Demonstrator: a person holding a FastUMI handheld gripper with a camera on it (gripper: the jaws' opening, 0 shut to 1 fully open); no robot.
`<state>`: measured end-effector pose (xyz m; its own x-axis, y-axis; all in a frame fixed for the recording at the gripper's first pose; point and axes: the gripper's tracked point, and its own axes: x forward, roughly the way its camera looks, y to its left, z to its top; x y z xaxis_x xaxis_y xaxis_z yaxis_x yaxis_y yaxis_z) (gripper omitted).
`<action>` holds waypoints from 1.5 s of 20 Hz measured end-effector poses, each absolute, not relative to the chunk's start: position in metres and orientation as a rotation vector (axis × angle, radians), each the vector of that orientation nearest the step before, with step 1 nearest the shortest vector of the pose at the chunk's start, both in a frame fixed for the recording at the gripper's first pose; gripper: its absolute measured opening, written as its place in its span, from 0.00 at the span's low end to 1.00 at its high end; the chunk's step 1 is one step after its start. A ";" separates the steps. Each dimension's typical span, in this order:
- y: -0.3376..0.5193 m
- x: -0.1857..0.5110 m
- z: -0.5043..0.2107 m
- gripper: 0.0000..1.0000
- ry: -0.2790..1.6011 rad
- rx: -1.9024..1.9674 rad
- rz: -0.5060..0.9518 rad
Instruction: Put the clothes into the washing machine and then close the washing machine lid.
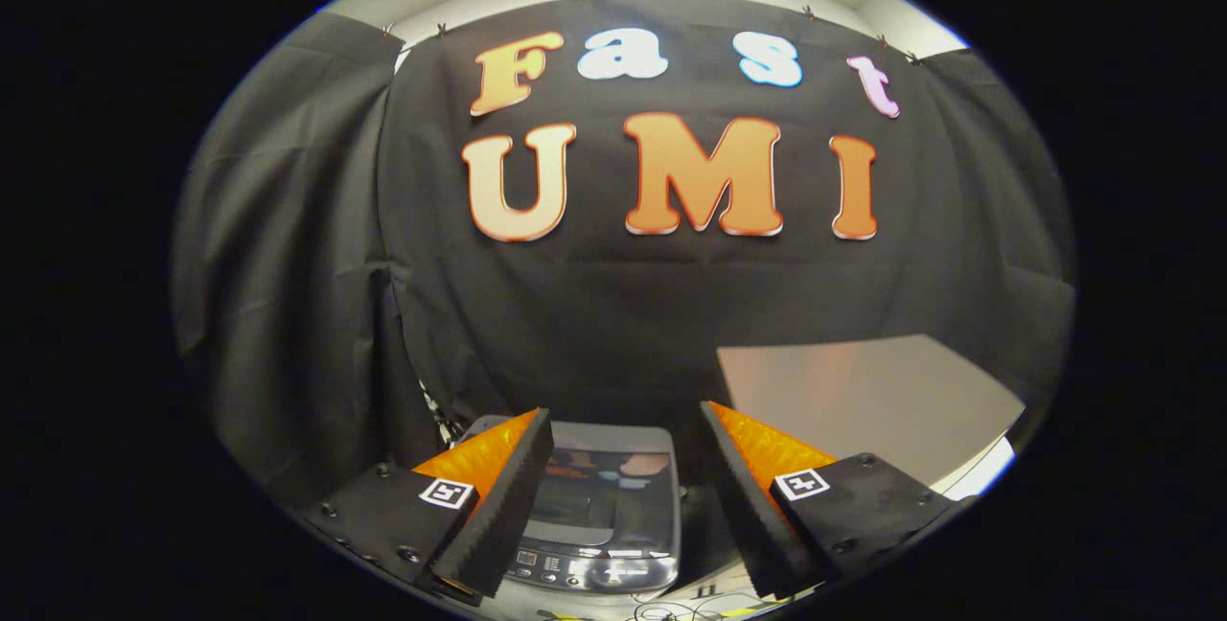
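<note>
Your gripper's (623,429) left finger (498,506) hides the left flank of the washing machine (599,506) at lower centre. Its lid (604,487) throws back glare, so you cannot tell what lies beneath. Control panel (585,565) markings are too small to make out. Grey table (863,401), lower right: its near corner is covered by the right finger (757,496). Cables (671,609) at bottom centre are cut off.

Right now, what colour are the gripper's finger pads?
Black ribbed pads on orange fingers, open above the washing machine, seen in the gripper view.
</note>
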<state>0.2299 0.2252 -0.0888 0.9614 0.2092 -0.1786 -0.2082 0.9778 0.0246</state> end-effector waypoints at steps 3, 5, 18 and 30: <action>0.177 0.205 -0.042 0.98 0.099 -0.003 0.211; 0.137 0.187 -0.021 0.98 0.067 0.003 0.196; -0.048 0.112 0.022 0.98 -0.033 0.016 0.085; -0.097 0.100 0.028 0.98 -0.052 0.051 0.022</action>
